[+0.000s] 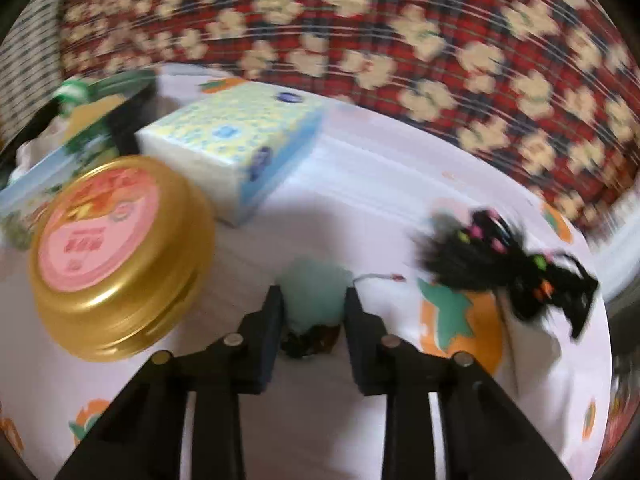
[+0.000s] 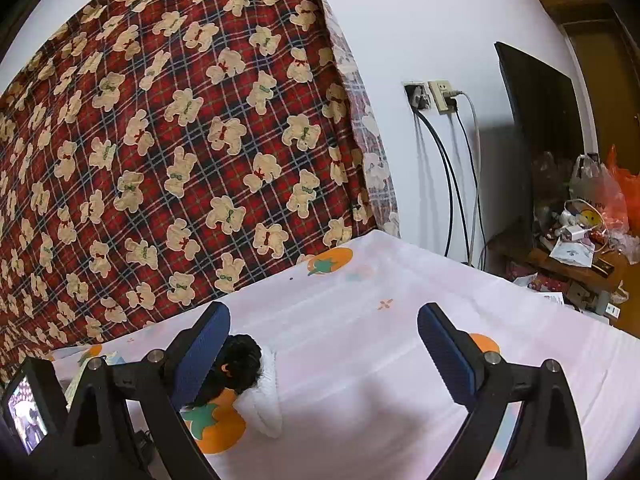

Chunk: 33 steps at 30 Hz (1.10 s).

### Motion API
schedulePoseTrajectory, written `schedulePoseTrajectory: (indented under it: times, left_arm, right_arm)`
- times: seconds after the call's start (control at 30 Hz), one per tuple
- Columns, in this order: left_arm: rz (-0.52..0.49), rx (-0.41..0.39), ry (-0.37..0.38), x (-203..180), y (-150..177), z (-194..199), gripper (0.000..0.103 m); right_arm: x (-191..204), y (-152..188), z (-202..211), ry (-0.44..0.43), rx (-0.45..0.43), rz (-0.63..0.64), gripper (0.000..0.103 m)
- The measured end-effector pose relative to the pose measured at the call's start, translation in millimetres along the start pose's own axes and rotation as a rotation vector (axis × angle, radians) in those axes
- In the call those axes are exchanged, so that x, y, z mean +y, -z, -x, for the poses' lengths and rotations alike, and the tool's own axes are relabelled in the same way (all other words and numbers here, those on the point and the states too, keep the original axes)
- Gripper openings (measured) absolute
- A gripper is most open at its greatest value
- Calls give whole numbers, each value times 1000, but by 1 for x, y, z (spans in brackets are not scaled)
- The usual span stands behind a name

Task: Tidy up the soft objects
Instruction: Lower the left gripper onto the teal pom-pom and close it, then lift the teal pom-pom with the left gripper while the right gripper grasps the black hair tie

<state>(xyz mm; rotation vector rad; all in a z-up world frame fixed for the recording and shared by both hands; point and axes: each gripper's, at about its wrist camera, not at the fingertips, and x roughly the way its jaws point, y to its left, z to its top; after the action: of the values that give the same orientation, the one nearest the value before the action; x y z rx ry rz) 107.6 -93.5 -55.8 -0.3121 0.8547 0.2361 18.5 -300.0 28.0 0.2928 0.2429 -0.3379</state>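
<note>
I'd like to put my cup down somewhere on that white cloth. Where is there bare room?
The widest bare stretch lies in front of the right gripper, between the bear-print blanket and the cloth's far edge. A smaller patch sits between the tissue box and the black fuzzy toy. The corner by the gold tin is crowded.

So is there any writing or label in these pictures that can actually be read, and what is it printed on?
"YOU": end of a line on the white plastic bag, above a yellow smiley; the rest is hidden.
Gold tin: red characters on its pink lid label, too blurred to read.
Tissue pack: blue logos, too blurred to read.
Paper packet on the side table: a small blue mark, too small to read.
</note>
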Motion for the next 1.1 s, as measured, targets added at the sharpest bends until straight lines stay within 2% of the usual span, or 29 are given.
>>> schedulePoseTrajectory:
  times: [0.23,0.3,0.4,0.47,0.53,0.67,0.77,0.87,1.1]
  left_arm:
    - [-250,43,208,-10,4,6,25]
    - [-291,37,274,-8,4,12,25]
    - [-320,3,343,-2,1,21,25]
    - [-365,-36,424,4,-1,31,25]
    - [-397,-73,470,10,-3,40,25]
    - [-410,-144,560,26,-10,52,25]
    - [-404,-175,582,35,-16,56,25]
    - [-414,-214,549,39,-16,59,25]
    - [-401,-249,523,43,-16,59,25]
  right_arm:
    - [-5,1,-3,11,19,-24,97]
    - [-8,0,-4,9,24,-36,97]
    - [-10,0,-7,4,40,-51,97]
    - [-11,1,-10,2,57,-57,97]
    - [-12,2,-12,-2,69,-65,97]
    - [-15,2,-14,-9,82,-84,96]
    - [-15,3,-17,-15,99,-88,96]
    - [-13,5,-20,-23,116,-81,96]
    - [6,12,-32,-72,167,-7,96]
